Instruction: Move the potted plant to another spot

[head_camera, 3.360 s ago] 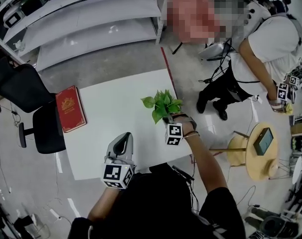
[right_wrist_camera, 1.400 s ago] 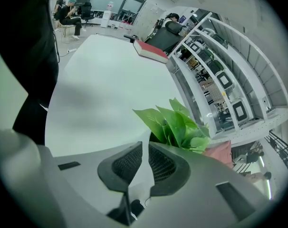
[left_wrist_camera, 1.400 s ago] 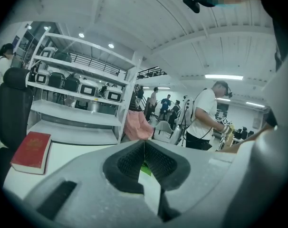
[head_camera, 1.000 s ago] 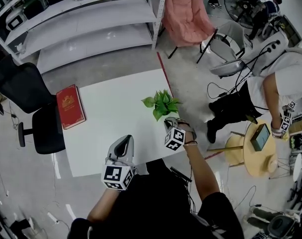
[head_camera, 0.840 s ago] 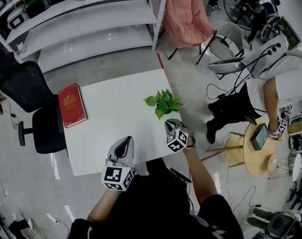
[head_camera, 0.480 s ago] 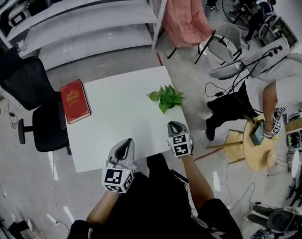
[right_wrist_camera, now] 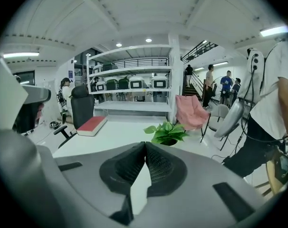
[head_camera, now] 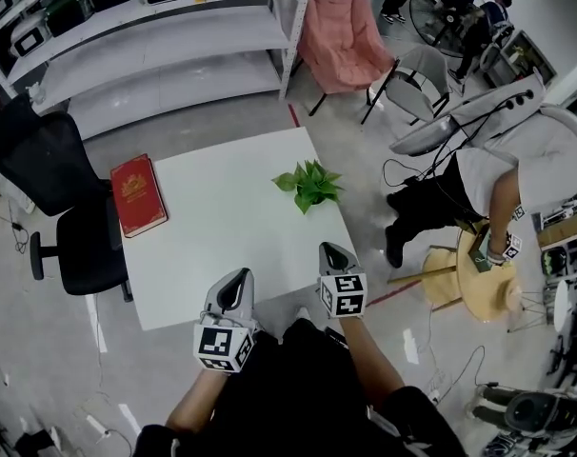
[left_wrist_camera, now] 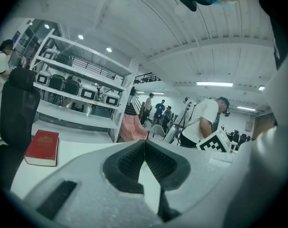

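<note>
The potted plant (head_camera: 308,184) stands on the white table (head_camera: 222,246), ahead of the right gripper (head_camera: 332,255) and well apart from it. This gripper's jaws are pressed together, empty. The left gripper (head_camera: 237,279) is closed too, with a red book (head_camera: 136,194) ahead, to its left.

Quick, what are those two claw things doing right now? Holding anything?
Left gripper: shut, holding nothing.
Right gripper: shut, holding nothing; the potted plant stands apart from it, ahead of its jaws.
</note>
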`<action>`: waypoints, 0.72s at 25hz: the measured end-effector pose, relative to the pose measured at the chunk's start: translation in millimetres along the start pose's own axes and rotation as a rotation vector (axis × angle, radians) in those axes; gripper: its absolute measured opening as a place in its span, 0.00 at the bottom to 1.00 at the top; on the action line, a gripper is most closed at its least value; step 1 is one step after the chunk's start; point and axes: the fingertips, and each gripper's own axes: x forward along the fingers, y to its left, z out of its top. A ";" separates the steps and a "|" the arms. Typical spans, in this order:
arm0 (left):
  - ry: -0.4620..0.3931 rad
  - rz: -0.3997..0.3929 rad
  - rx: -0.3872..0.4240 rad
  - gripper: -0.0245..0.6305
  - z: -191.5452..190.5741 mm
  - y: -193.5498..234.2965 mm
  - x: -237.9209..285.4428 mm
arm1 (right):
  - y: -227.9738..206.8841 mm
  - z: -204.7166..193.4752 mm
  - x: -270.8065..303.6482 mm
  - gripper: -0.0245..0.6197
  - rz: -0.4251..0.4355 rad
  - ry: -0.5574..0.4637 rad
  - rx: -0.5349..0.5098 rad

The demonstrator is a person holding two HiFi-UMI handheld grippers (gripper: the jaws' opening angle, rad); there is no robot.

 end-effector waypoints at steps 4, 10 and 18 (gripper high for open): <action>-0.002 0.011 0.012 0.06 -0.7 -15.3 6.0 | -2.7 6.8 -19.0 0.06 0.015 -0.053 0.057; 0.000 0.020 0.016 0.06 -0.7 -45.3 20.4 | -12.4 14.3 -48.5 0.06 0.054 -0.103 0.100; 0.014 0.004 0.050 0.06 -3.4 -84.4 37.8 | -24.5 31.2 -91.5 0.06 0.097 -0.182 0.109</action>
